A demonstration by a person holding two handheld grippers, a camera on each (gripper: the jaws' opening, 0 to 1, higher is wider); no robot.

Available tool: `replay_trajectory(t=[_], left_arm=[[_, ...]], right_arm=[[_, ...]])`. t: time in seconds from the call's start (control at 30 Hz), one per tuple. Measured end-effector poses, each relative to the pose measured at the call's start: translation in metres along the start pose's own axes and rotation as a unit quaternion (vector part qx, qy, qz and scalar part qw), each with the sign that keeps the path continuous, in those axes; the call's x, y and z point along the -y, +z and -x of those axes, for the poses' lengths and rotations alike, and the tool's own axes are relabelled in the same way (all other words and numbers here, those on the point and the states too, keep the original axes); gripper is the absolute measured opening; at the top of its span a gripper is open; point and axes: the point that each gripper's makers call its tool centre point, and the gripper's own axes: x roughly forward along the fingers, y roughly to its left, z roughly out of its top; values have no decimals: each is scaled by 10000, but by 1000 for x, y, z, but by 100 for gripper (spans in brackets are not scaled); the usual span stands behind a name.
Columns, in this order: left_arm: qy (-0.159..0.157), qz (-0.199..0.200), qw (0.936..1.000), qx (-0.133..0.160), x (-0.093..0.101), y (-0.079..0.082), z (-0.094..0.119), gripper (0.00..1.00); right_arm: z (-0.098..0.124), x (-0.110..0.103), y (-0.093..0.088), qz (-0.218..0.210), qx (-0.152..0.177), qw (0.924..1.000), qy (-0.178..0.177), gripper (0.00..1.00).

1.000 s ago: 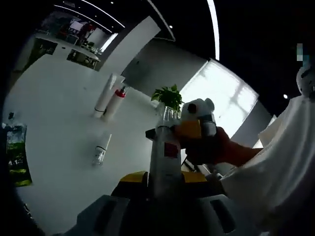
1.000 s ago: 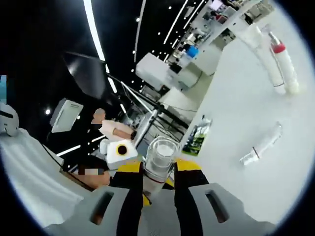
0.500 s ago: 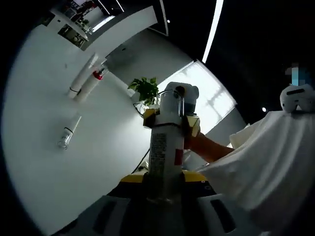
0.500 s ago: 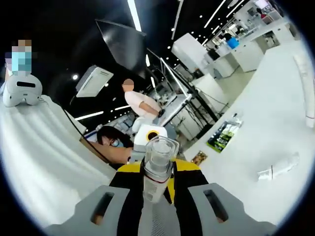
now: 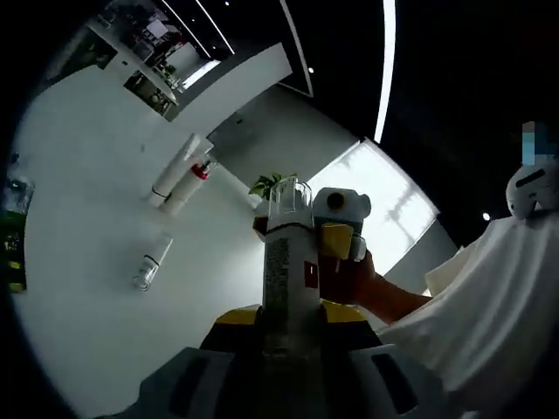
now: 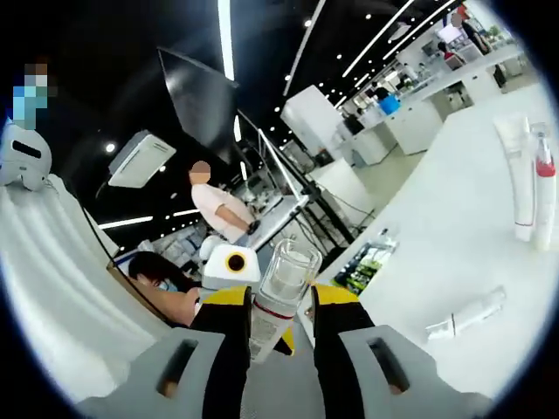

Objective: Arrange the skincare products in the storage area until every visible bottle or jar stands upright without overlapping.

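- Left gripper view: the left gripper (image 5: pixel 288 325) has its two jaws clamped on the lower body of a bottle (image 5: pixel 285 284), a pale cylinder with a printed label and a clear cap; the bottle stands along the jaws and is lifted off the white table (image 5: pixel 79 201); the right gripper (image 5: pixel 339 249) reaches in from the right and sits against the bottle's upper part, a hand (image 5: pixel 367 284) and a white sleeve (image 5: pixel 476 314) behind it; on the table, well apart from the held bottle, a small clear-capped tube (image 5: pixel 150 264) lies on its side; farther off a white tube (image 5: pixel 177 166) and a red-collared bottle (image 5: pixel 194 179) lie just beside each other; a green packet (image 5: pixel 10 249) lies at the table's edge; a leafy plant (image 5: pixel 272 185) shows behind the bottle.
- Right gripper view: the right gripper (image 6: pixel 278 321) has its jaws closed against the same bottle (image 6: pixel 278 292) just below its clear cap; the left gripper (image 6: pixel 231 271) shows beyond it; the clear-capped tube (image 6: pixel 467 314) lies flat on the table (image 6: pixel 454 236); the white tube (image 6: pixel 515 179) and red-collared bottle (image 6: pixel 545 192) lie side by side near the far edge; the green packet (image 6: pixel 362 266) lies near the table's near edge; people stand in the background.
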Motion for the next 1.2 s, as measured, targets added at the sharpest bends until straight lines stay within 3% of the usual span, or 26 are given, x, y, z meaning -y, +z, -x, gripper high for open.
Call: replay_trajectory(t=[0.17, 0.23, 0.33, 0.43, 0.5, 0.67, 0.83, 0.97, 1.13, 1.2], left_arm=[[290, -58, 9993, 221, -7, 10, 1, 24], [608, -267, 9976, 171, -16, 12, 1, 24], [1248, -890, 9882, -77, -27, 13, 2, 24], [1594, -1397, 9771, -183, -29, 17, -1, 24], [1777, -1570, 9712, -233, -31, 19, -2, 24], [2319, -2128, 9480, -470, -42, 19, -1, 24], [2543, -2480, 9334, -508, -45, 19, 2, 24], [2527, -2699, 9275, -551, -44, 18, 2, 24], [2473, -2759, 9271, -572, -44, 17, 1, 24], [2401, -2666, 9319, -530, -43, 16, 1, 25]], right_arm=[[-3, 2, 1, -165, 25, 9998, -113, 31], [-3, 7, -1, -255, -1, 9993, -281, 31], [-4, 19, -6, -520, -3, 9966, -639, 31], [-5, 26, -12, -842, 2, 9931, -814, 31], [-7, 25, -12, -1074, 106, 9912, -762, 31], [-10, 22, -13, -1261, 181, 9891, -738, 31], [-8, 29, -12, -1586, 320, 9828, -887, 29], [-5, 32, -13, -1702, 387, 9804, -913, 22], [-3, 29, -14, -1675, 431, 9813, -843, 21], [-2, 26, -13, -1542, 425, 9839, -802, 20]])
